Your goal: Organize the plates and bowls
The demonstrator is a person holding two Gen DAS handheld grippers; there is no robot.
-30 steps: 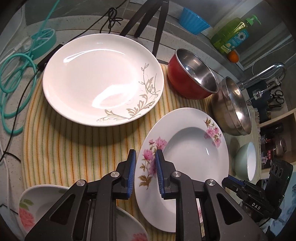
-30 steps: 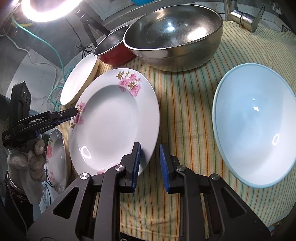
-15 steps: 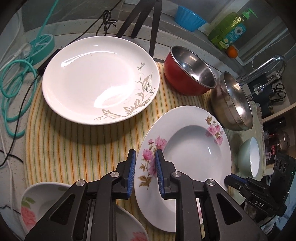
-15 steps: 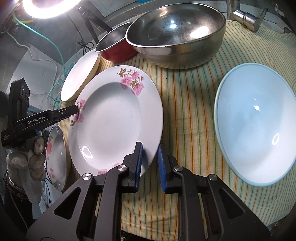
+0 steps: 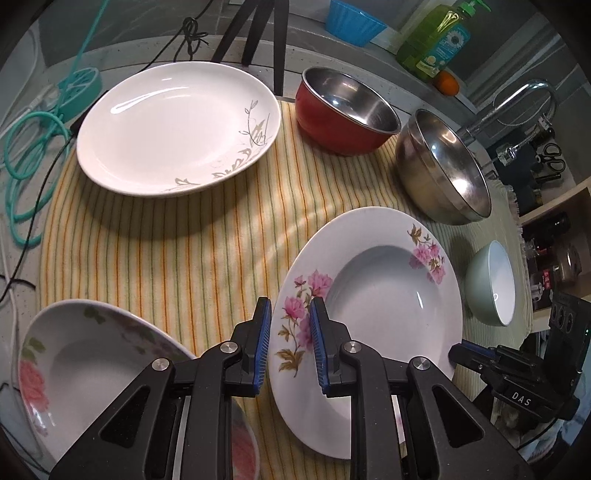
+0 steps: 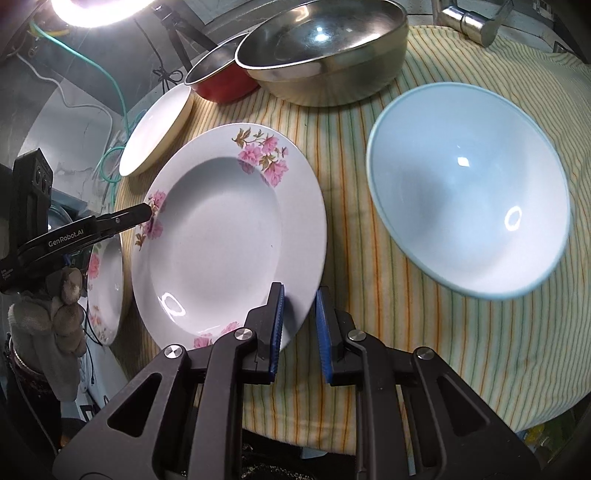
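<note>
A pink-flowered deep plate [image 5: 384, 295] is held tilted above the striped cloth [image 5: 184, 243] between both grippers. My left gripper [image 5: 290, 325] is shut on its near-left rim. My right gripper [image 6: 298, 317] is shut on the opposite rim of the same plate [image 6: 221, 236]. A second flowered plate [image 5: 74, 362] lies lower left, also seen in the right wrist view [image 6: 105, 288]. A large white plate with gold leaves [image 5: 173, 125] sits at the back left. A light blue bowl [image 6: 469, 199] sits to the right.
A red bowl [image 5: 347, 110] and a steel bowl [image 5: 443, 170] stand at the back of the cloth. A tripod [image 5: 258, 33], teal cable [image 5: 26, 155], soap bottle [image 5: 432, 37] and faucet [image 5: 517, 99] ring the area.
The flowered plate has risen and tilted off the cloth, held by both grippers. Both cameras have pulled back and up a little.
</note>
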